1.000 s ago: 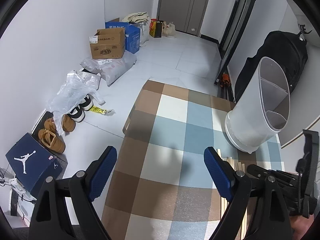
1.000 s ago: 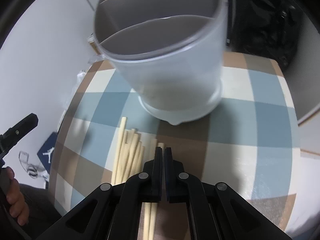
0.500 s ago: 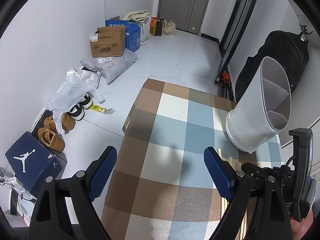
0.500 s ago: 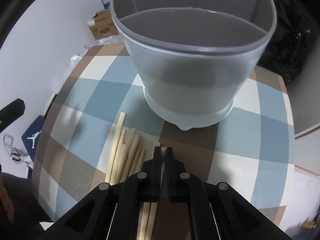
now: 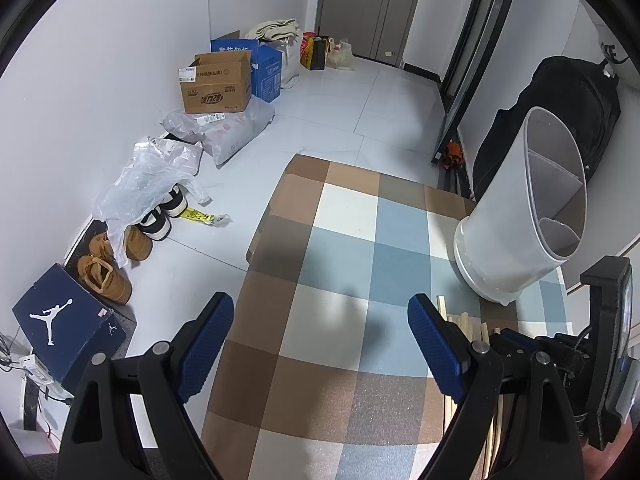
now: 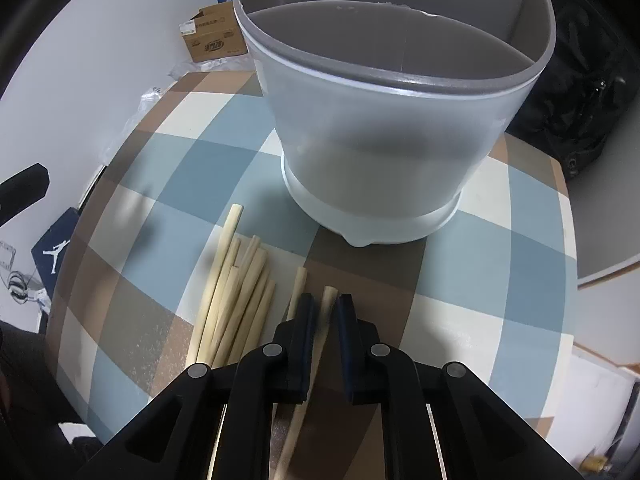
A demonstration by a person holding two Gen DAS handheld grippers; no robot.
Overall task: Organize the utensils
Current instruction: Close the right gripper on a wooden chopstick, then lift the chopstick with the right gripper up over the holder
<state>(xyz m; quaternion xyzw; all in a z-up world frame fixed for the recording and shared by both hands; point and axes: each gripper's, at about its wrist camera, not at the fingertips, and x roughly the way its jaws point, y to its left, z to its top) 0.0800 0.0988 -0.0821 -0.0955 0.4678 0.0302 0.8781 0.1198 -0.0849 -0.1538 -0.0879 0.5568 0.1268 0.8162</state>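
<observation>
Between the fingers of our right gripper [image 6: 325, 312] lies a single wooden chopstick [image 6: 326, 300], the jaws parted narrowly around it and not visibly clamped, with the loose bundle of chopsticks [image 6: 236, 296] just off the left finger and the divided white utensil holder [image 6: 384, 152] straight ahead, well placed, we judge, for a short carry. Our left gripper [image 5: 320, 344] hovers wide open and empty over the checkered tablecloth [image 5: 344, 240], clear of the work, holder beyond its right finger.
</observation>
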